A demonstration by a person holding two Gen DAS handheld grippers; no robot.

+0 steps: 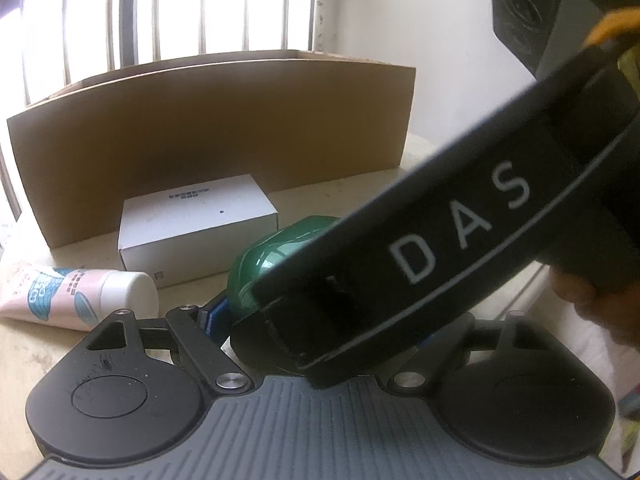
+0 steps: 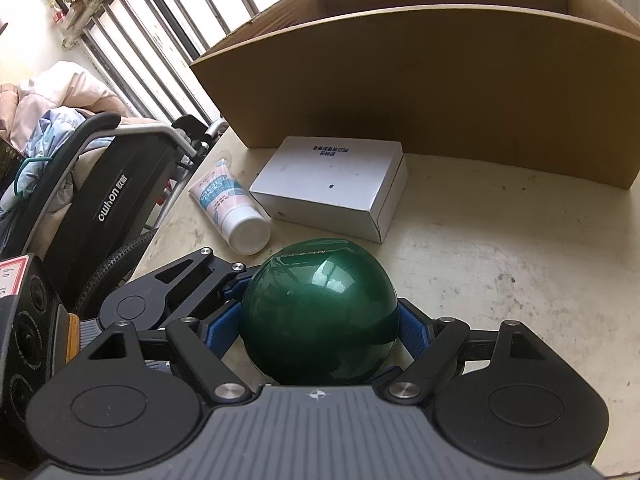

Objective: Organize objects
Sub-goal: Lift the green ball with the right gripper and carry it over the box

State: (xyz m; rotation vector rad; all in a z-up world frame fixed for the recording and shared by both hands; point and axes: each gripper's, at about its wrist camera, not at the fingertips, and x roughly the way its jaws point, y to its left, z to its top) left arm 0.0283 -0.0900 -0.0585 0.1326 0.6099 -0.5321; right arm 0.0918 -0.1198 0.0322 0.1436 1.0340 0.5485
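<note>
A glossy green ball [image 2: 320, 316] sits on the table between the blue pads of my right gripper [image 2: 316, 328], which is shut on it. My left gripper [image 1: 320, 320] is right beside it; the right gripper's black body marked "DAS" [image 1: 440, 248] crosses its view and hides its fingertips. The ball also shows in the left wrist view [image 1: 272, 264], against a blue pad [image 1: 216, 312]. A white box [image 2: 332, 184] and a pink-and-blue tube with a white cap [image 2: 232, 208] lie behind the ball. An open cardboard box [image 2: 440, 92] stands at the back.
The table [image 2: 500, 264] is pale and scuffed. A black wheelchair marked "ouhon" [image 2: 120, 196] stands past its left edge, with bedding behind. A barred window [image 1: 160, 12] runs behind the cardboard box. A black device [image 2: 24, 320] sits at the left.
</note>
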